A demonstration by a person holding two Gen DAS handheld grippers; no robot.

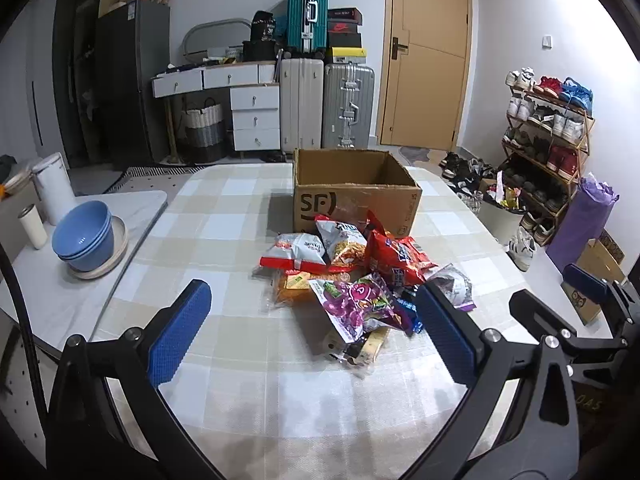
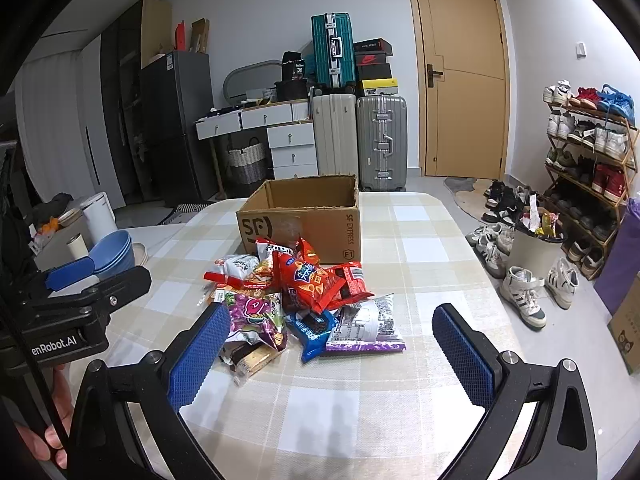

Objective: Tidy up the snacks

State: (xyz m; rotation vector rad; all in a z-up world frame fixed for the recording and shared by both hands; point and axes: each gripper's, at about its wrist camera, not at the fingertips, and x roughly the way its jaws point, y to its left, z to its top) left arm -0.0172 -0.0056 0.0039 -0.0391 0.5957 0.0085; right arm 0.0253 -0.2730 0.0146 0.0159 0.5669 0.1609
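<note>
The snacks (image 1: 352, 276) lie in a loose pile on the checked desk (image 1: 224, 216), touching the near wall of the open box (image 1: 356, 196). The box stands upright behind the pile. The left hand-held gripper (image 1: 316, 312) hovers above the desk, jaws wide apart, nothing between the pads. The right hand-held gripper (image 2: 332, 340) hovers likewise, jaws wide apart and empty. Blue bowls (image 1: 82, 236) sit stacked at the left, well apart from the pile.

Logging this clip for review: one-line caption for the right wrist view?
Open right hand-held gripper poised over a pile of snack packets before an open cardboard box on a checked tablecloth.
</note>
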